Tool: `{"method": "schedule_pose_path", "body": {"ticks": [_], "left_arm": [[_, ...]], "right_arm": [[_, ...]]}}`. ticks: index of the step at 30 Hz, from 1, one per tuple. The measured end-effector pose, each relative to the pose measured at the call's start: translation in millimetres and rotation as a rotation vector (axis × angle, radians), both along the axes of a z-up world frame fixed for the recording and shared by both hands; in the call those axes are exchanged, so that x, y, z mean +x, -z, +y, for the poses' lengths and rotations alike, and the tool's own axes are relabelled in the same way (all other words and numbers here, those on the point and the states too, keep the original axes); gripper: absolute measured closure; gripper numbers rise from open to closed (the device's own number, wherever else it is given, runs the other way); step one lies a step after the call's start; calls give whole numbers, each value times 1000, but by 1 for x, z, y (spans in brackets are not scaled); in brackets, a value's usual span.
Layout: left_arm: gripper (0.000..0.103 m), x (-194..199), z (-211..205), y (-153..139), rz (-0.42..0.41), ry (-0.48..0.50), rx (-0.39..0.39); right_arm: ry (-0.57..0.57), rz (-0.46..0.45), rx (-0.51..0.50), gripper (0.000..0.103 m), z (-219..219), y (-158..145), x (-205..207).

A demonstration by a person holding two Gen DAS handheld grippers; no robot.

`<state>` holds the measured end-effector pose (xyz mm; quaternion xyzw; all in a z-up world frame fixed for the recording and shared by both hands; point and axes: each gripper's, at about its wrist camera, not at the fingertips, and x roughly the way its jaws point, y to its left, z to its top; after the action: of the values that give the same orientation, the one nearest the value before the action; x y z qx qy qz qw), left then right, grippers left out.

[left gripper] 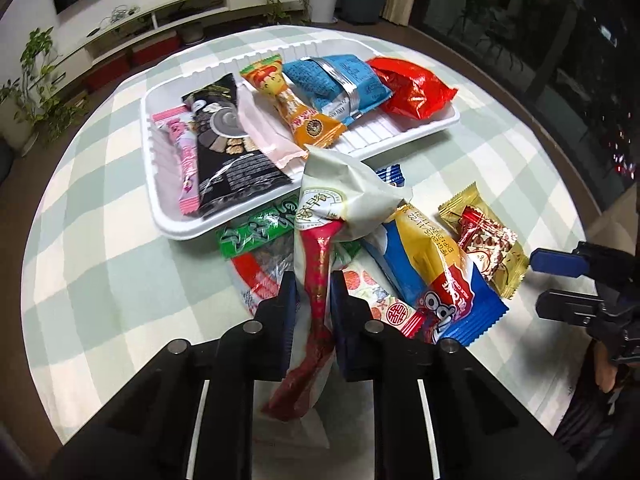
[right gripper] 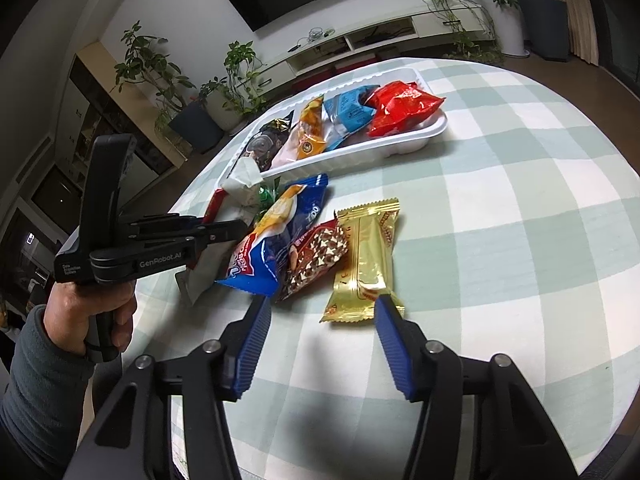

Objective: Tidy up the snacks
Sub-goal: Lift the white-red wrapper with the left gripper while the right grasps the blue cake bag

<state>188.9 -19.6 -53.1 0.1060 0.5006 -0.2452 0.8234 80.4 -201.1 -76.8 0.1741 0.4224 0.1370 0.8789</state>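
From the left wrist, we see our left gripper [left gripper: 313, 280] pinching a cream-and-red wrapper [left gripper: 340, 204] at its crimped tail, just in front of the white ribbed tray [left gripper: 400, 136]. We judge it light, crinkly and slippery, so the flat sealed end is the place to hold. Glossy foil packets fill the tray.

From the right wrist, our right gripper [right gripper: 320, 312] hangs half spread with nothing between its pads, over the checked tablecloth [right gripper: 520, 240] beside a stiff gold packet [right gripper: 368, 256].
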Motion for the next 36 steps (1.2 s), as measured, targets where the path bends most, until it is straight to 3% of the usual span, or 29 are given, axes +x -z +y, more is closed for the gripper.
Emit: {"method": "schedule_pose_path", "body": {"ticks": [12,19,29,32,33,36], "left_arm": [[89,-53,57,-24,-5,-120,-205],[89,-82,78,-10,20,-188,-264],[85,-91,62,8,21,-174,-76],[80,-91,60,11,39,-179,-17],[75,-91,60,11,41,-179,-6],[40,-96,59,10,41,-178,25]], "right_arm": [[-54,-26,-62,50,30,-24,20],[-87,32,-180,50,67,-27,64],[-101,109,-299,47,84,-4,86],[-91,133,-312,46,82,1,88],[-90,141,-313,43,81,2,89],[-94,144,-321,42,82,4,91]]}}
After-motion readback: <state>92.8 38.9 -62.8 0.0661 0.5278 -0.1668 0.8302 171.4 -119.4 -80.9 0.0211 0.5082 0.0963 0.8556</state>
